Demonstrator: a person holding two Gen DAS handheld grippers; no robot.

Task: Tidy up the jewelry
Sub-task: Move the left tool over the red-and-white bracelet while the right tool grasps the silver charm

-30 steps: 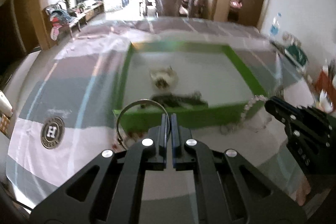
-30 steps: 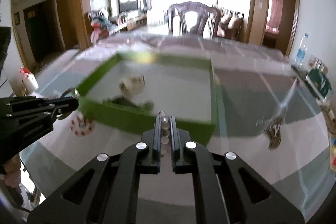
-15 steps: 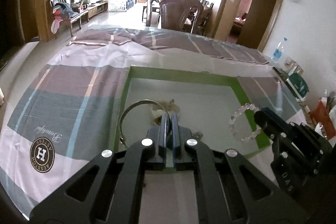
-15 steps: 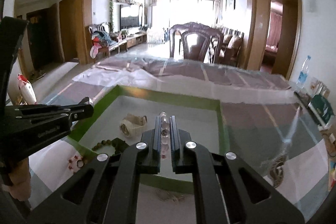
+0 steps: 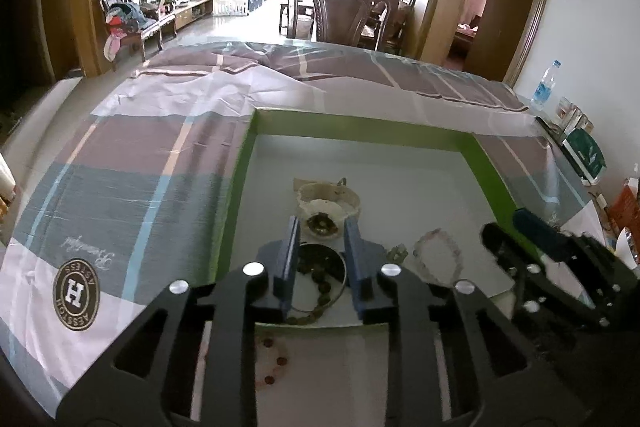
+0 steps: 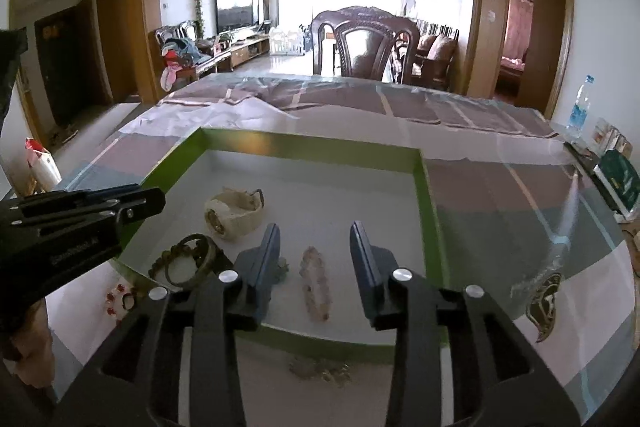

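Left gripper [image 5: 320, 251] over the near edge of the green tray [image 5: 492, 171], jaws opening, gap still narrow, pads clear of everything. Below and between them, on the tray's grey floor: thin metal bangle [image 5: 338, 291] lying flat, ringed around a dark bead bracelet [image 5: 320, 281]. Just beyond the fingertips, a cream wristwatch [image 5: 326, 205], dial up.

Right gripper [image 6: 314, 251] alongside, jaws opening too, somewhat wider. Pale pink bead bracelet [image 6: 316, 283] flat on the tray floor between its fingers, touched by neither pad.

Outside the tray, on the bench under the checked cloth [image 5: 132, 163]: red bead bracelet [image 6: 116, 301] near the tray's front left corner, and a pale chain or bracelet [image 6: 320, 371] just in front of the near wall, too blurred to name closer.

Water bottle [image 6: 580, 107] upright at the bench's far right edge. Dark wooden chair [image 6: 366, 43] behind the far end.
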